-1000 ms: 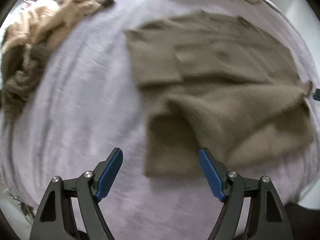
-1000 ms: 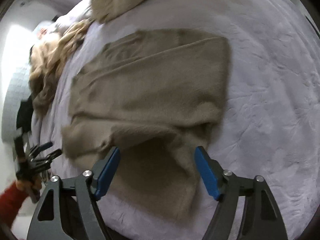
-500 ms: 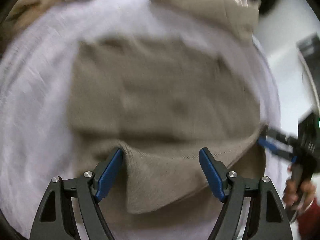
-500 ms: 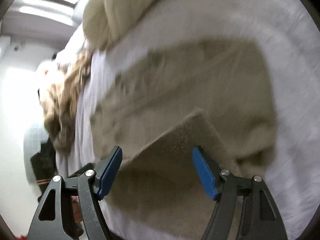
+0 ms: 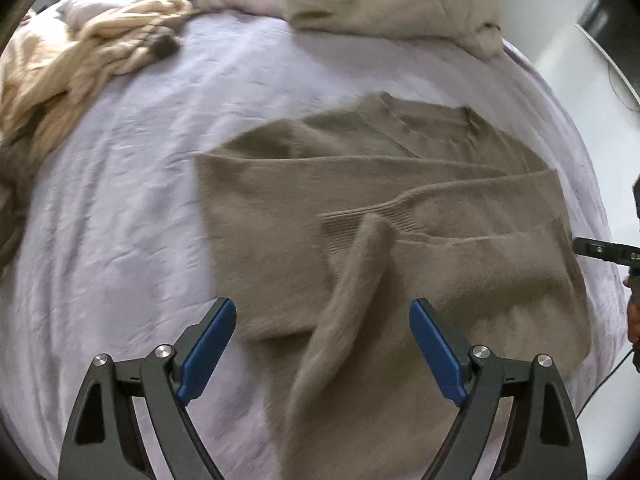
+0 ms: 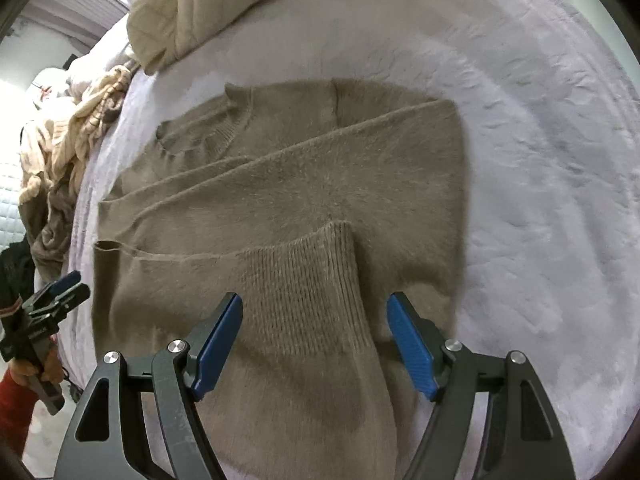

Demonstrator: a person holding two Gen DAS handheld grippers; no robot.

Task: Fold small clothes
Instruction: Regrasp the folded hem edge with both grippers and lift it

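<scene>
Both claws released: left gripper (image 5: 322, 344), right gripper (image 6: 314, 340) above brown sweater (image 6: 288, 184) (sleeves folded across), bed (image 6: 540, 160).

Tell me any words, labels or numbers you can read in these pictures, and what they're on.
None can be read.
The brown sweater shows no tag or print.
The cream quilt and the bedsheet are plain.
The left gripper and right gripper show no markings.

Both wrist views look down, close, sharing the taupe sweater (image 5: 400, 208) (image 6: 304, 184) from opposite sides.
</scene>
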